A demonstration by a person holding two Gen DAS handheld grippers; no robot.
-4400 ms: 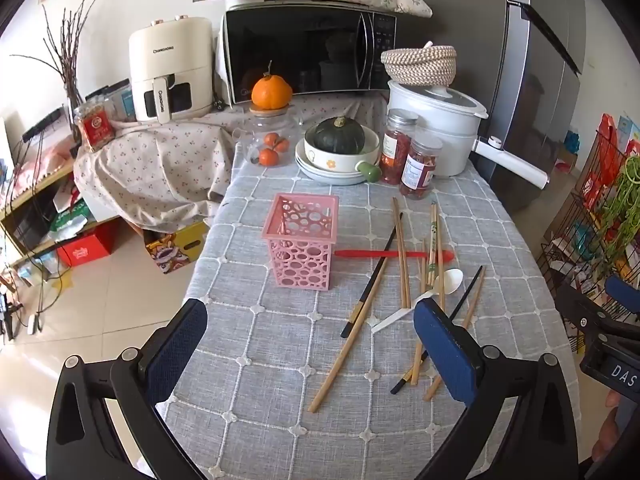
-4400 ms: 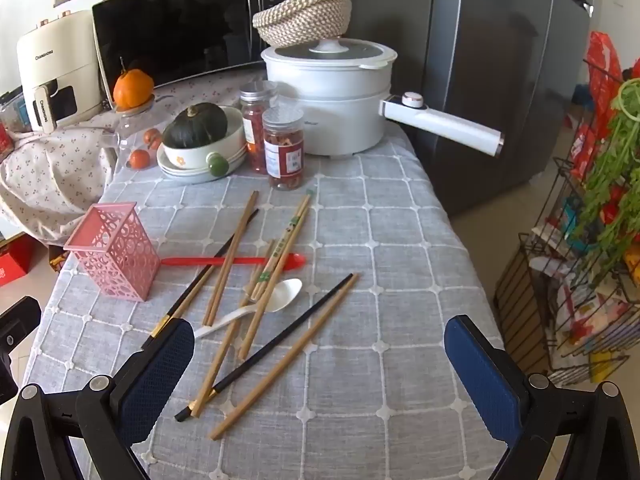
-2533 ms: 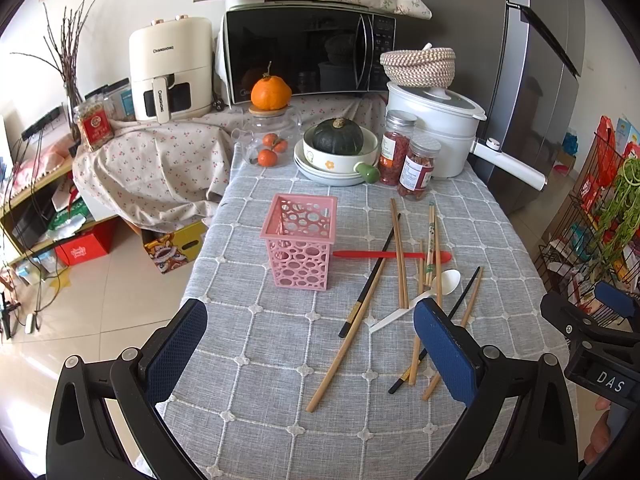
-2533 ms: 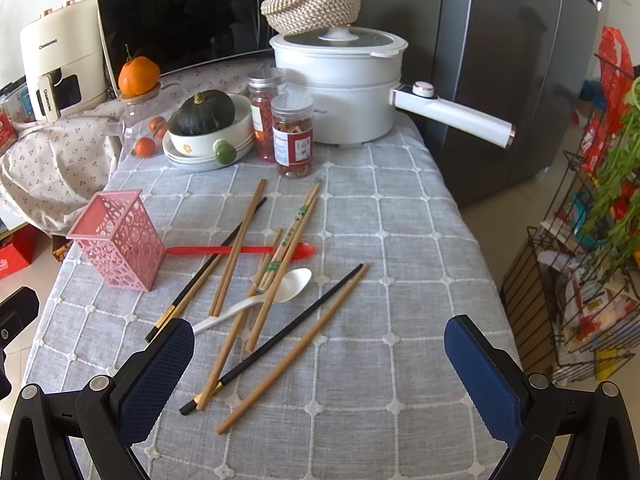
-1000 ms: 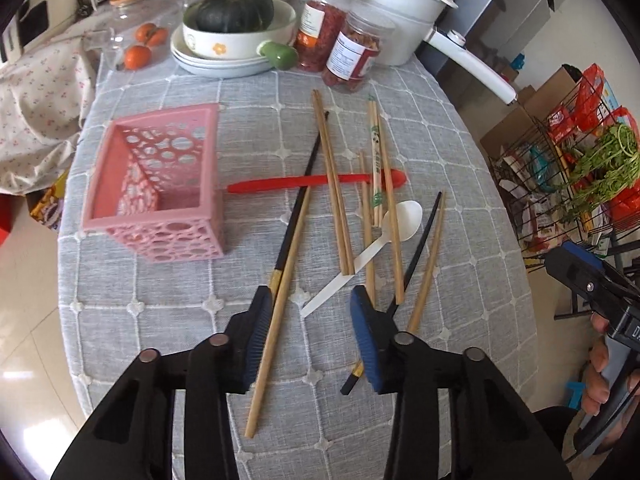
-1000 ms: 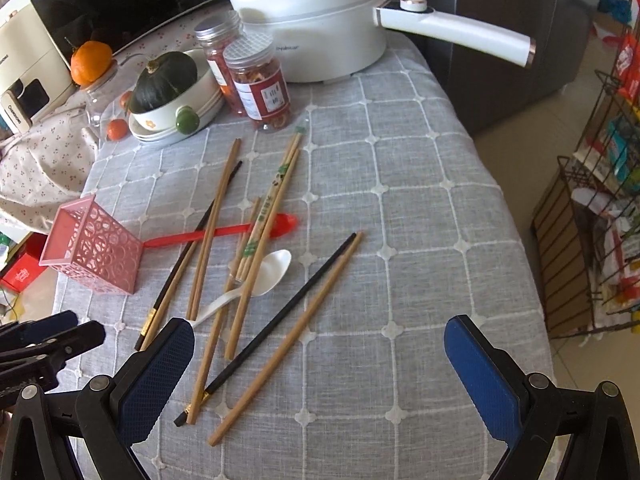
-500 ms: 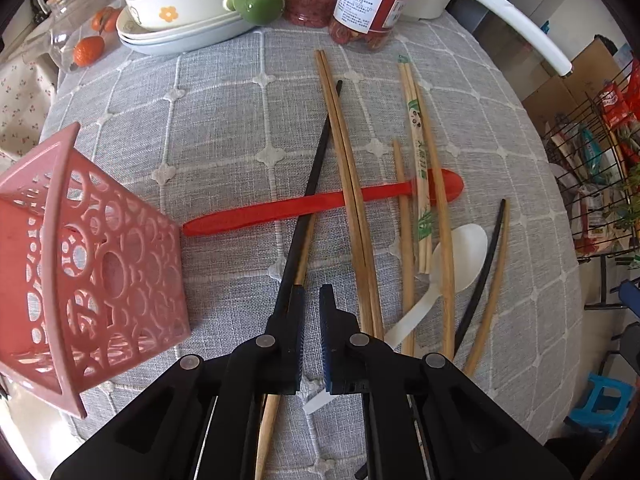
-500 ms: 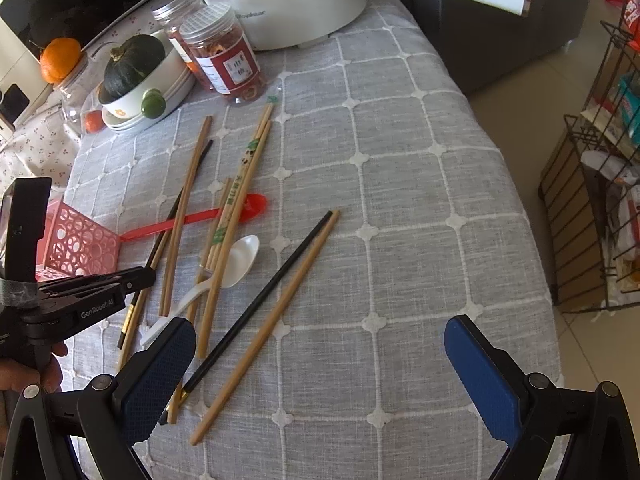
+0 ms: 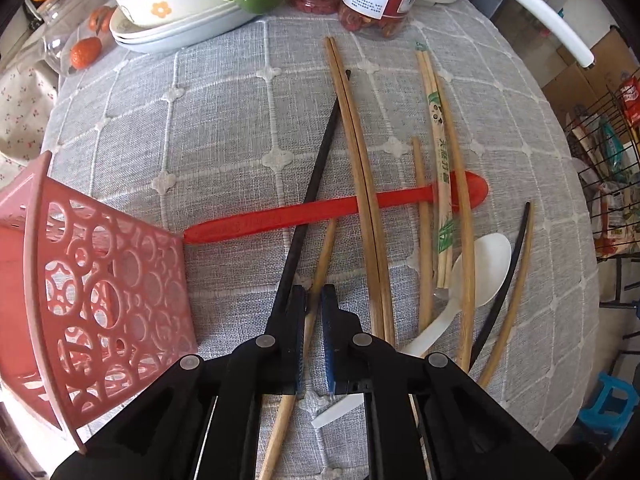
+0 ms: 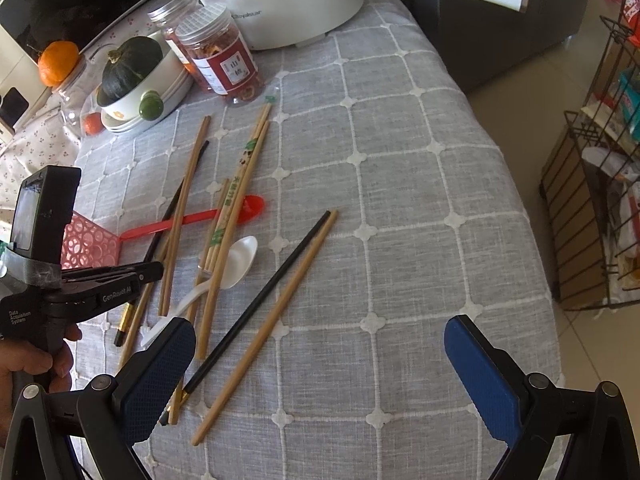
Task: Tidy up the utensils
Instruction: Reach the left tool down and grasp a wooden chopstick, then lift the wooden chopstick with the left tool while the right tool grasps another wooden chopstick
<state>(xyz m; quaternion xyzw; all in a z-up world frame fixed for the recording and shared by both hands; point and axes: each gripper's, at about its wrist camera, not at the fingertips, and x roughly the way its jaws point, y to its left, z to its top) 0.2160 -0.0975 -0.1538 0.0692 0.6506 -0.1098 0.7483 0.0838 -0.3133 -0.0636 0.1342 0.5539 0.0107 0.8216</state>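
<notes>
Nearest in the left wrist view, the left claw [image 9: 311, 300] points straight down at the bench [image 9: 224, 132], its blue pads clenched on a bamboo chopstick [image 9: 318, 264] that runs between them from near to far; a black chopstick [image 9: 316, 176] lies against the outer side of the left pad, and whether it is pinched too cannot be told. In the right wrist view a hand [image 10: 28, 364] grips that claw's handle at the near left edge, and the right claw [image 10: 320, 364] hangs released, its pads wide apart above the near part of the grey checked cloth, touching nothing. Between its pads lie a black chopstick and a bamboo one [image 10: 264, 320], side by side and slanting to the far right. Just left of the left claw a pink basket [image 9: 100, 280] with round holes lies tilted, its mouth out of the frame to the left. A red spoon [image 9: 332, 212] lies crosswise from the basket's corner to the right, under several chopsticks. Right of the claw a pair of long bamboo chopsticks [image 9: 360, 176] runs near to far, then a wrapped pair with green print [image 9: 440, 160] and a white spoon [image 9: 476, 276] with its bowl to the far right. Farther back stand two jars [image 10: 224, 60] with red contents, stacked dishes holding a green squash [image 10: 132, 64], small oranges [image 9: 84, 52], and a white pot [image 10: 280, 0] with a long handle.
</notes>
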